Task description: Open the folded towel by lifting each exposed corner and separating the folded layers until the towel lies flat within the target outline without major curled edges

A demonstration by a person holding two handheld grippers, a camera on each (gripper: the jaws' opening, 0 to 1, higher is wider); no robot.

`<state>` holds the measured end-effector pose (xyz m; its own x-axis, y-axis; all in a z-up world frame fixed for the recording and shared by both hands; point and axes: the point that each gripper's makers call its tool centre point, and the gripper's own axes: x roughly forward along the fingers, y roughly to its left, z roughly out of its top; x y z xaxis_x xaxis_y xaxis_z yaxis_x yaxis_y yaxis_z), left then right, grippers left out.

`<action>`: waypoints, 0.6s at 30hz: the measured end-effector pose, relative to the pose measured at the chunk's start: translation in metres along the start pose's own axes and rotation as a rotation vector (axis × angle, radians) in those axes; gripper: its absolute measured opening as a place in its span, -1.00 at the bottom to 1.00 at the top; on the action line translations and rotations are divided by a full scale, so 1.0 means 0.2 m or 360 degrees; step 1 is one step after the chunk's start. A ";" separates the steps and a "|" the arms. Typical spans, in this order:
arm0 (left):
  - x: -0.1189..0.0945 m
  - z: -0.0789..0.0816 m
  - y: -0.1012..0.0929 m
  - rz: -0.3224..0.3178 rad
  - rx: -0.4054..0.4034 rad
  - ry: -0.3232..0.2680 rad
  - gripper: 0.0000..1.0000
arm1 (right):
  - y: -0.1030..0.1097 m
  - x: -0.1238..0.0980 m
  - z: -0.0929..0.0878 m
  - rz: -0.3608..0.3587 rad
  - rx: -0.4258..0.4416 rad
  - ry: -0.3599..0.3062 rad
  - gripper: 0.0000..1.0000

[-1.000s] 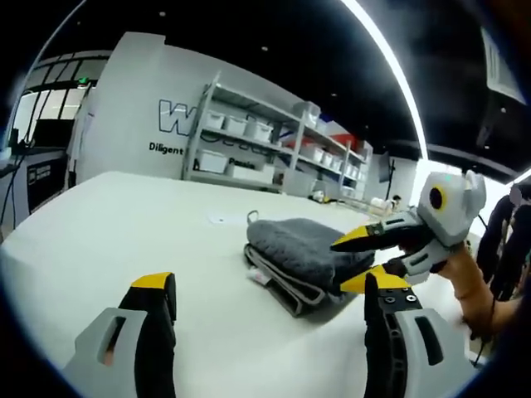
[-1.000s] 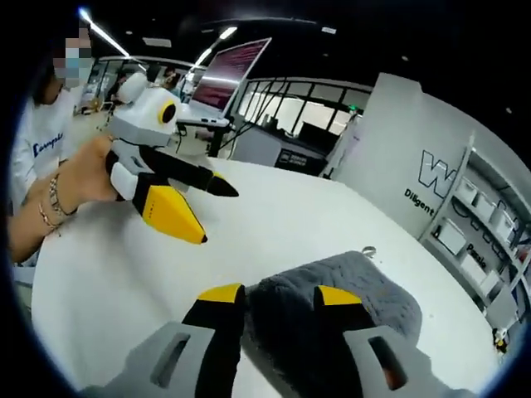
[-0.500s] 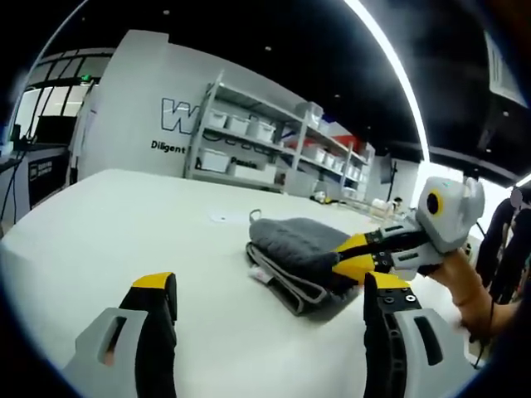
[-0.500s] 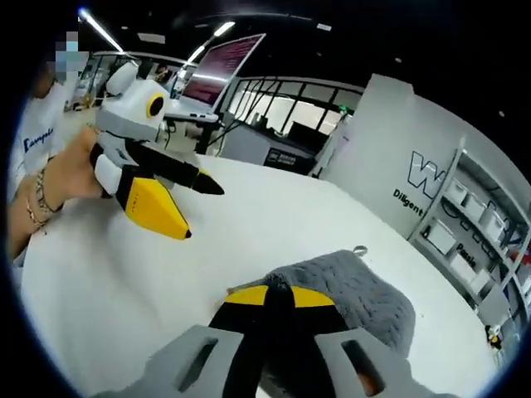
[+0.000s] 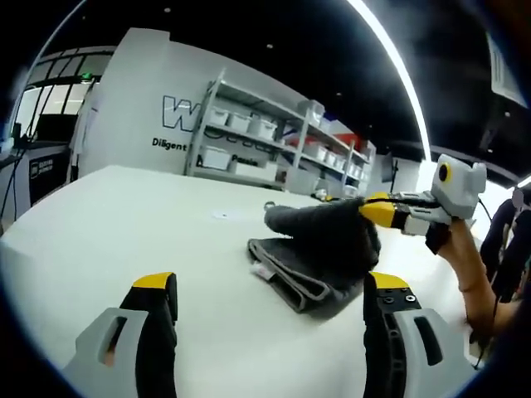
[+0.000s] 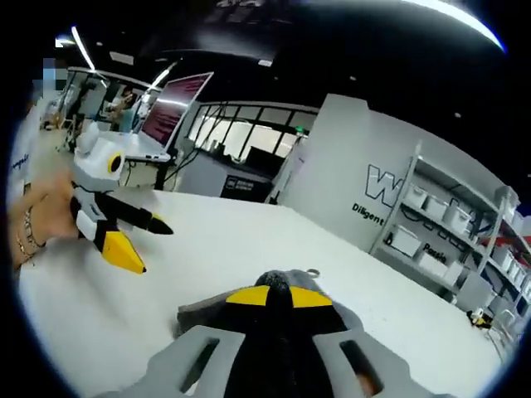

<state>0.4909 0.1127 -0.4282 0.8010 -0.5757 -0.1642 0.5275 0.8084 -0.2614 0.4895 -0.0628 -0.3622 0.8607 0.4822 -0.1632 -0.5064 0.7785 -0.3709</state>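
A folded grey towel [image 5: 292,264] lies on the white table [image 5: 124,224] ahead of my left gripper [image 5: 270,290], which hovers open and empty short of it. My right gripper [image 5: 370,210] comes in from the right, shut on the towel's top layer and holding it raised off the lower folds. In the right gripper view my right gripper [image 6: 278,297] has its yellow tips pressed together on the grey towel [image 6: 197,315], whose hanging loop shows just beyond. The left gripper [image 6: 151,247] is off to the left, open, held in a person's hand.
Metal shelves [image 5: 249,141] with white bins stand behind the table's far edge. A monitor [image 6: 170,99] and desks are beyond the table's other side. A small label [image 5: 220,215] lies on the table behind the towel. A person's hand [image 5: 455,245] holds the right gripper.
My right gripper went from open astride the towel's edge to shut on it, then rose, pulling the top layer up. The left gripper stayed open and near still.
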 end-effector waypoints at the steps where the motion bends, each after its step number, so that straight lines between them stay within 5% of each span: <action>1: 0.00 -0.01 -0.01 0.0003 -0.0006 0.0004 0.82 | -0.03 -0.02 0.00 -0.0027 0.0017 -0.0016 -0.96; 10: -0.01 -0.03 -0.04 0.0009 0.0008 0.0010 0.82 | -0.31 -0.14 -0.01 -0.0220 0.0115 -0.0073 -0.97; 18: -0.01 -0.05 -0.08 0.0015 0.0013 0.0011 0.82 | -0.45 -0.21 -0.07 -0.0302 0.0163 -0.0075 -0.97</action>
<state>0.4787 0.1000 -0.4329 0.8041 -0.5687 -0.1734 0.5220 0.8149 -0.2520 0.4997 -0.1582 -0.3346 0.9390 0.3395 -0.0554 -0.3402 0.8927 -0.2955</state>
